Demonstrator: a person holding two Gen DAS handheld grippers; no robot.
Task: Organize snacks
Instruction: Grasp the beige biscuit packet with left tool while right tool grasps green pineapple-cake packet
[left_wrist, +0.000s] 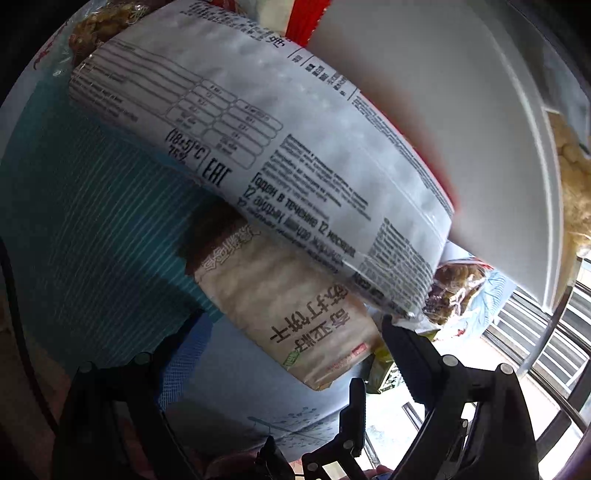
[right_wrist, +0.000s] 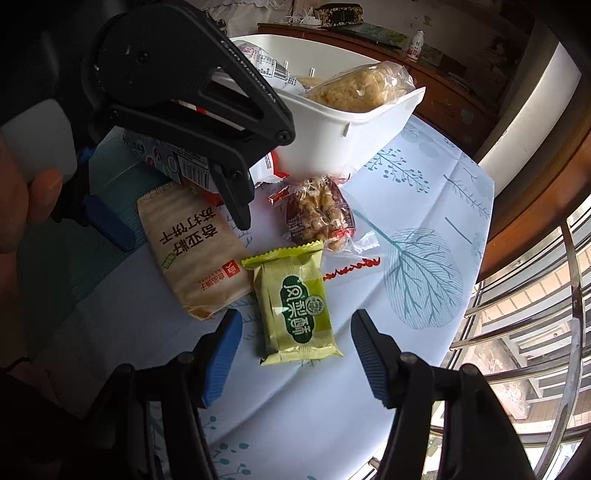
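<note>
right hand-held gripper (right_wrist: 295, 354) is open, blue pads either side of the green pineapple cake pack (right_wrist: 297, 308) but not pressing it; the pack lies flat on the table (right_wrist: 424, 177), touching the beige cracker pack (right_wrist: 192, 247) on its left. left hand-held gripper (right_wrist: 181, 225) is open too, jaws wide, straddling the top end of the cracker pack just under a white printed bag (left_wrist: 258, 140) that overhangs it. nothing is held by either yet.

other loose snacks: a clear-wrapped nut brittle (right_wrist: 321, 210) lies just above the green pack, and a red and white carton (right_wrist: 192, 173) sits behind the left jaw. the white bin (right_wrist: 343, 136) already holds a clear bag of puffed snack (right_wrist: 362, 88) and another white packet.

likely step: grab the green pack and the crackers, then move both to the bin. to do it well, drop the right jaws until the pads bracket the green pack's long sides, then close gently, since it looks soft and crushable. for the left, go in low enough to clear the overhanging bag and pinch the cracker pack only, across its short width. lift straight so the touching packs don't drag each other.
</note>
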